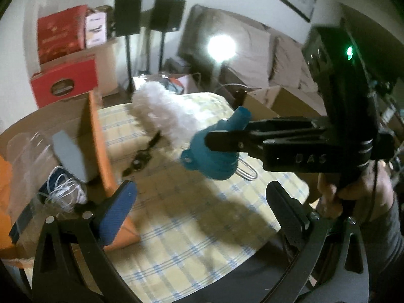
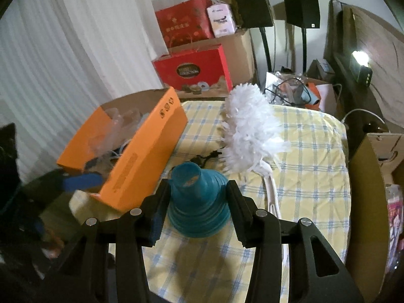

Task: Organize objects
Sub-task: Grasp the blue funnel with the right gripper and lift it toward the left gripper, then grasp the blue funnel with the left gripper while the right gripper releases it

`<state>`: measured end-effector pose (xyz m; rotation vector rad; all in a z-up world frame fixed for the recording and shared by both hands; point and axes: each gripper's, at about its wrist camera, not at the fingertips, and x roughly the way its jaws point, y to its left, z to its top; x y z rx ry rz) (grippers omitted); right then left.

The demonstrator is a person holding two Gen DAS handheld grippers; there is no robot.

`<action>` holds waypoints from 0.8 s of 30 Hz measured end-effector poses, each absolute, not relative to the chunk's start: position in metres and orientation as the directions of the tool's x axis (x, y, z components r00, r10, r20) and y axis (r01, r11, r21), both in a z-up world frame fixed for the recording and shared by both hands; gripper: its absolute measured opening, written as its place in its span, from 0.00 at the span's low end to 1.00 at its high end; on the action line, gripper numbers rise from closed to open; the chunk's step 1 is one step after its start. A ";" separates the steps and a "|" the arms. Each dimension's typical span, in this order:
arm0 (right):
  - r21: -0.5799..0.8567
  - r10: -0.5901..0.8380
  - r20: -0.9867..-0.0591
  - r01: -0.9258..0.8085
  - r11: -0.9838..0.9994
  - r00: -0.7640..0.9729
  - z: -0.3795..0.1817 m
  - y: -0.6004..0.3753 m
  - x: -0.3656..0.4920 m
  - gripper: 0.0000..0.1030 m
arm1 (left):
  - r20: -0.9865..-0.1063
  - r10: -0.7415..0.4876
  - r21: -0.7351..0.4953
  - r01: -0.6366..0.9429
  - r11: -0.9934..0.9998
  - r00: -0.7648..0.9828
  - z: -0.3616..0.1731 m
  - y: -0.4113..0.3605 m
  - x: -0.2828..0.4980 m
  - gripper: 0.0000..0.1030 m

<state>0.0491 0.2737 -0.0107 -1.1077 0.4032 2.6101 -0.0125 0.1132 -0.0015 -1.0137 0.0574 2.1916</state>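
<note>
The left tool [image 1: 202, 212] stood with its jaws wide apart and nothing between them; a blue pad [image 1: 115, 214] faced inward on its left finger. Beyond and to the left of that finger sat the orange box [image 1: 99, 141], open at the top, with a grey flat piece [image 1: 69, 155], a coil of white cord [image 1: 63, 192] and clear plastic inside it. Ahead of the left tool, on the checked yellow and blue cloth [image 1: 189, 227] that covered the worktop, lay a small black strap-like thing [image 1: 141, 159], too blurred to identify. Further ahead lay the white fluffy duster [image 1: 164, 111].

Ahead and to the right of the left tool, the right tool [image 1: 222, 141] reached in from the right, carried by a hand [image 1: 353, 192] in a grey sleeve. It was closed on the teal collapsible funnel [image 1: 214, 149], which hung clear above the cloth with its shadow below it.

From the right tool's own camera, the right tool [image 2: 199, 202] had both fingers pressed against the ribbed sides of the funnel [image 2: 199, 202], whose narrow spout pointed away from the camera. To the left of this tool sat the orange box [image 2: 141, 156], with the left tool's blue pad [image 2: 80, 181] at its near corner. Ahead and slightly right lay the duster [image 2: 250, 128], its white handle [image 2: 272, 192] running back along the tool's right finger. Red boxes [image 2: 194, 68] and two black speakers on stands [image 2: 277, 7] stood far beyond the worktop
</note>
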 end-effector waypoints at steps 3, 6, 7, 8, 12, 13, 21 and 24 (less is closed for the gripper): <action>0.180 0.106 -0.727 -0.338 -0.924 -0.679 -0.004 0.272 0.055 0.43 | -0.687 0.580 -0.220 -0.635 -0.741 -0.439 -0.004 0.123 -0.012 0.99; 0.181 0.094 -0.727 -0.322 -0.929 -0.681 0.000 0.268 0.056 0.42 | -0.686 0.572 -0.191 -0.649 -0.737 -0.449 -0.006 0.129 -0.013 0.99; 0.177 0.093 -0.727 -0.316 -0.932 -0.680 0.001 0.265 0.056 0.42 | -0.687 0.566 -0.176 -0.652 -0.738 -0.455 -0.007 0.132 -0.014 0.99; 0.174 0.087 -0.730 -0.308 -0.935 -0.678 0.001 0.262 0.055 0.42 | -0.688 0.560 -0.162 -0.654 -0.739 -0.462 -0.009 0.134 -0.015 0.99; 0.194 0.051 -0.735 -0.281 -0.940 -0.676 0.000 0.258 0.056 0.42 | -0.687 0.559 -0.149 -0.663 -0.734 -0.464 -0.012 0.141 -0.019 0.99; 0.206 0.035 -0.732 -0.271 -0.940 -0.680 0.000 0.256 0.056 0.42 | -0.686 0.557 -0.147 -0.661 -0.736 -0.468 -0.013 0.141 -0.019 0.99; 0.248 -0.031 -0.723 -0.217 -0.944 -0.690 0.006 0.245 0.055 0.42 | -0.673 0.578 -0.185 -0.652 -0.736 -0.461 -0.015 0.137 -0.025 0.65; 0.253 -0.043 -0.718 -0.202 -0.946 -0.695 0.008 0.240 0.055 0.42 | -0.685 0.583 -0.208 -0.651 -0.731 -0.436 -0.019 0.137 -0.027 0.55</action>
